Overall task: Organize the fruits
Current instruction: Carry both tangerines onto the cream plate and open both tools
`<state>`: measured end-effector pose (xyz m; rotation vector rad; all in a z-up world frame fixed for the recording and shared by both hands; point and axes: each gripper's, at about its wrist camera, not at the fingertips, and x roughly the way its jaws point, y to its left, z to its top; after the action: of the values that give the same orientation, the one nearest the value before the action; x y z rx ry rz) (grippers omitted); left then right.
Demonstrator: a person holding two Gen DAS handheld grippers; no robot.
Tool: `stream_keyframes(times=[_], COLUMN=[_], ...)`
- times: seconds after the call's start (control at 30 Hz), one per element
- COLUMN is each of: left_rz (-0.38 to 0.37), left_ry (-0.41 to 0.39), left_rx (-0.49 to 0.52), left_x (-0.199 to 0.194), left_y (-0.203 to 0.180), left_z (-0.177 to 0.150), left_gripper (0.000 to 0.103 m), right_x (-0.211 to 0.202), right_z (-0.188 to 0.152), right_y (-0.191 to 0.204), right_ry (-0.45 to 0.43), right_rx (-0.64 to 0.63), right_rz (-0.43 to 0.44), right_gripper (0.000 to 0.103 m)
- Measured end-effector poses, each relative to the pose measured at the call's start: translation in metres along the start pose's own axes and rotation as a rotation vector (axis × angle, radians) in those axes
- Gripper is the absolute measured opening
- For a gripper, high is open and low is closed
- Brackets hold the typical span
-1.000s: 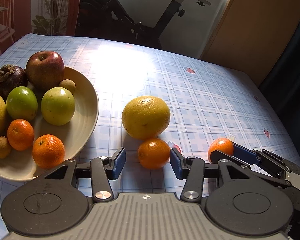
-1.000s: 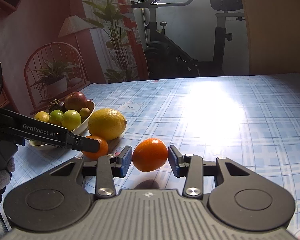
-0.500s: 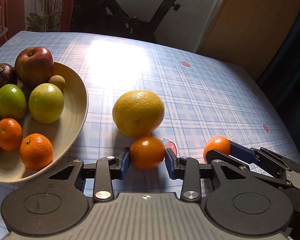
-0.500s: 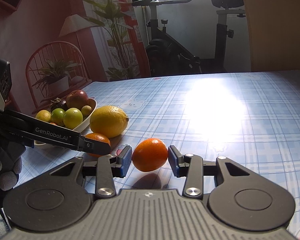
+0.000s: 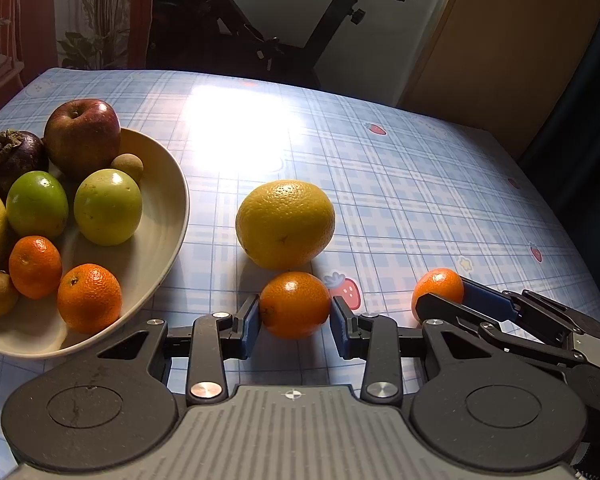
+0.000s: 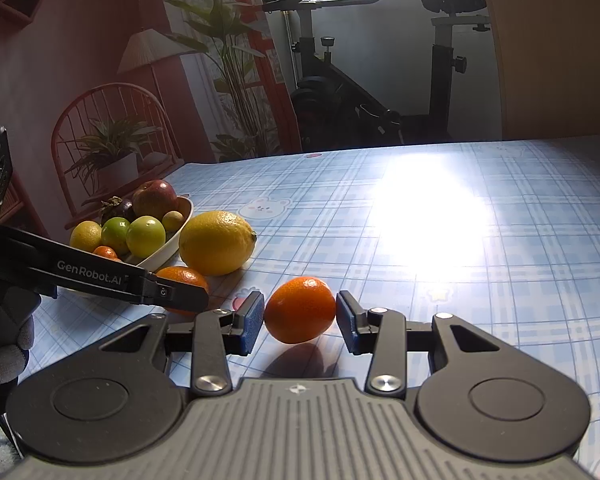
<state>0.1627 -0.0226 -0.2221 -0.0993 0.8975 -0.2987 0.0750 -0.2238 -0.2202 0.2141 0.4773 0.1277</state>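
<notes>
While the left gripper (image 5: 294, 322) has its jaws clamped on one mandarin (image 5: 295, 304), the right gripper (image 6: 300, 322) has its jaws pressed on a second mandarin (image 6: 301, 309). Both fruits sit low over the desk (image 5: 400, 200), which wears a blue plaid cloth with strawberry prints and a bright sun patch. One large yellow citrus (image 5: 285, 224) lies just behind the left mandarin. Beside it, the cream bowl (image 5: 168, 216) holds two mandarins, two green fruits, one apple, one mangosteen, two longans and one yellow fruit. An exercise bike (image 6: 380, 92), a wire chair (image 6: 112, 140) and potted plants stand beyond.
</notes>
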Motion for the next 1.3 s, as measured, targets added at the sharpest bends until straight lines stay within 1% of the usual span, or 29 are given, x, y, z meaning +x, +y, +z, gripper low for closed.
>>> stream_keyframes(times=[0.1,0.2,0.3,0.4,0.47,0.6,0.7,0.77,0.87,0.97,1.1,1.3], left_rz=[-0.012,-0.014,0.011,0.024,0.032,0.069,0.066,0.062,0.06,0.057,0.052,0.038], left_ry=[-0.016,-0.043,-0.071,-0.109,-0.132,-0.166,-0.148,-0.131,-0.107,-0.079,-0.053,-0.037], left_rx=[-0.011,-0.031,-0.061,-0.107,-0.137,-0.163,-0.155,-0.138,-0.124,-0.1,-0.092,-0.063], left_x=[-0.011,-0.029,-0.049,-0.07,-0.082,-0.101,-0.101,-0.093,-0.083,-0.073,-0.059,-0.05], left_y=[0.005,0.017,0.036,0.059,0.073,0.097,0.111,0.115,0.121,0.122,0.126,0.126], left_z=[0.0,0.0,0.003,0.008,0.011,0.019,0.026,0.032,0.04,0.041,0.04,0.035], left_gripper=[0.039,0.039,0.039,0.039,0.039,0.039,0.039,0.039,0.039,0.039,0.039,0.039], right_x=[-0.001,-0.006,-0.013,-0.017,-0.014,-0.001,0.017,0.034,0.056,0.077,0.094,0.112], right_z=[0.002,0.007,0.02,0.034,0.044,0.064,0.076,0.079,0.079,0.071,0.063,0.061], right_y=[0.0,0.002,0.005,0.015,0.022,0.041,0.062,0.079,0.105,0.125,0.137,0.136], right_ry=[0.003,0.0,-0.032,-0.055,-0.057,-0.06,-0.038,-0.012,0.032,0.082,0.137,0.173], right_rx=[-0.01,-0.031,-0.035,-0.081,-0.099,-0.133,-0.175,-0.224,-0.31,-0.385,-0.426,-0.426], right_rz=[-0.005,-0.013,-0.004,0.005,0.027,0.083,0.139,0.167,0.197,0.224,0.245,0.233], right_gripper=[0.043,0.043,0.043,0.043,0.043,0.043,0.043,0.043,0.043,0.043,0.043,0.043])
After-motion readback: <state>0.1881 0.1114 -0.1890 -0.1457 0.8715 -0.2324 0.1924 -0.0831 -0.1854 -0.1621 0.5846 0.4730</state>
